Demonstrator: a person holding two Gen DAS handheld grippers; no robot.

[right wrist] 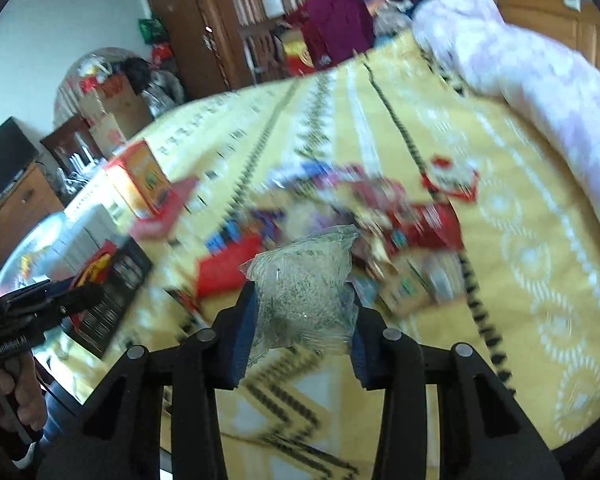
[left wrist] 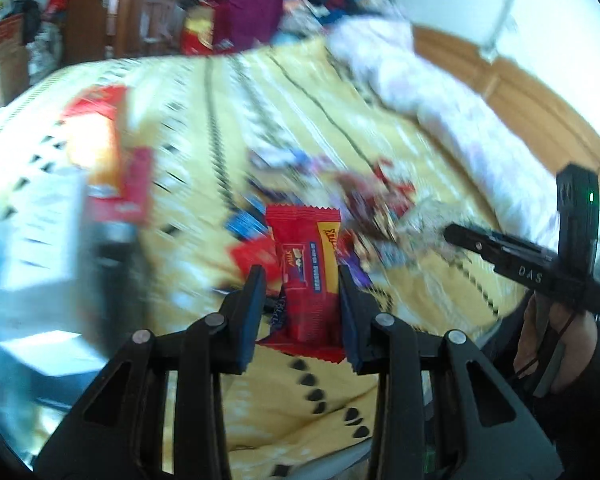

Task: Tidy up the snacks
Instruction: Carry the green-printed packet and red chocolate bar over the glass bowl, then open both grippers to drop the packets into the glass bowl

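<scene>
My left gripper (left wrist: 302,280) is shut on a red and yellow snack bar wrapper (left wrist: 306,272) and holds it above the yellow bedspread (left wrist: 284,112). My right gripper (right wrist: 302,300) is shut on a clear packet with green speckled print (right wrist: 304,284), also lifted over the bed. A blurred pile of loose snacks (right wrist: 364,216) lies on the bedspread beyond both grippers; it also shows in the left wrist view (left wrist: 340,200). The right gripper shows at the right of the left wrist view (left wrist: 452,234). The left gripper shows at the left edge of the right wrist view (right wrist: 96,294).
An orange and red box (right wrist: 140,178) lies at the left of the bed next to a white box (left wrist: 40,232) and a dark tray (right wrist: 116,296). A pale quilt (right wrist: 540,92) lies along the far right. Wooden wardrobe (right wrist: 228,20) and clutter stand behind.
</scene>
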